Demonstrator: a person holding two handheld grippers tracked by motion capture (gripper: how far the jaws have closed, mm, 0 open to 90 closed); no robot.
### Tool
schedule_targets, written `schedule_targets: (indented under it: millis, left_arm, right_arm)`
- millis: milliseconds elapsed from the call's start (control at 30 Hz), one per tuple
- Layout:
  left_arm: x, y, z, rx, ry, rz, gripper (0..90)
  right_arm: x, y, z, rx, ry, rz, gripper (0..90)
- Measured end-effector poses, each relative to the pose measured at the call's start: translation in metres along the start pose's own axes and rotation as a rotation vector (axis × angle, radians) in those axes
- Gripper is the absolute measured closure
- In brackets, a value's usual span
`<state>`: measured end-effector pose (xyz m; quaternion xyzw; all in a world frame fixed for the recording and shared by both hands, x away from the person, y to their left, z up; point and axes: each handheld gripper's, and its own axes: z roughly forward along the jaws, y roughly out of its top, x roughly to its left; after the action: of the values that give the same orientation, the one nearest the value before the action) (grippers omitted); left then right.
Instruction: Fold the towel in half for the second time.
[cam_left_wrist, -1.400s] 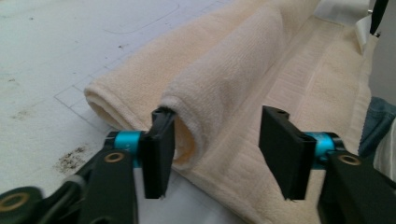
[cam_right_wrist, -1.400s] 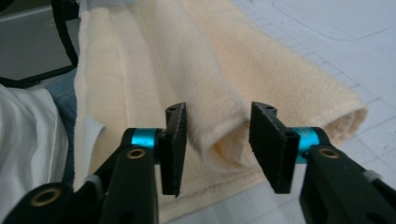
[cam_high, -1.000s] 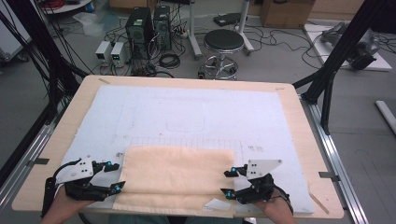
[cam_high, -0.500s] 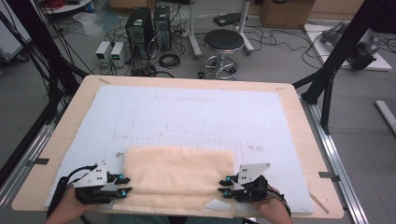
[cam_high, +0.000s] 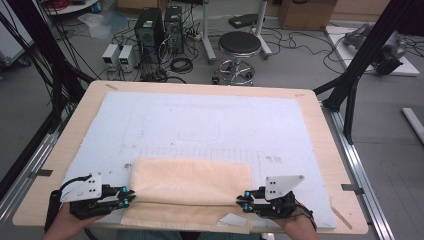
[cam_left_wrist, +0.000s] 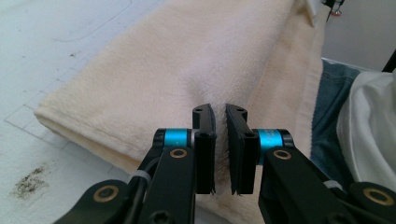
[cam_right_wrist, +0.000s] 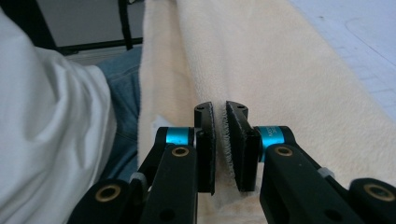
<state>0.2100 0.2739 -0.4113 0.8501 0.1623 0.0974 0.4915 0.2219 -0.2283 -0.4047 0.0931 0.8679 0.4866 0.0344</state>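
Note:
A cream towel (cam_high: 190, 192) lies folded on the white mat (cam_high: 200, 120) near the table's front edge, its lower layer hanging over the edge toward the person. My left gripper (cam_high: 131, 197) sits at the towel's left end, my right gripper (cam_high: 241, 201) at its right end. Both pairs of jaws have just been closing, with towel cloth between them. In the left gripper view my left gripper (cam_left_wrist: 220, 112) pinches a fold of the towel (cam_left_wrist: 187, 60). In the right gripper view my right gripper (cam_right_wrist: 220, 109) nips the towel (cam_right_wrist: 280, 70) along its folded edge.
The mat covers most of the wooden table (cam_high: 320, 130). A small white label (cam_high: 232, 219) lies on the towel's lower layer. Beyond the far edge stand a stool (cam_high: 240, 45) and computer cases (cam_high: 160, 25) on the floor. The person's jeans (cam_right_wrist: 126, 93) are just below the towel.
Both grippers came in from beside the towel to its two ends, and their jaws went from open to shut on the cloth.

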Motion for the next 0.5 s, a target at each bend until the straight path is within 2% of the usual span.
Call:
schedule_targets:
  millis: [233, 367, 500]
  left_arm:
    - [-0.017, -0.008, -0.005, 0.019, -0.033, 0.017, 81.6]
    - [-0.023, -0.011, -0.005, 0.034, -0.047, 0.029, 81.6]
    - [-0.024, -0.013, -0.004, 0.041, -0.059, 0.022, 81.6]
  right_arm:
    - [0.017, -0.001, -0.001, 0.021, 0.030, -0.004, 82.3]
    - [0.021, -0.008, 0.002, 0.036, 0.039, 0.003, 82.3]
    - [0.022, -0.011, 0.003, 0.039, 0.047, 0.006, 82.1]
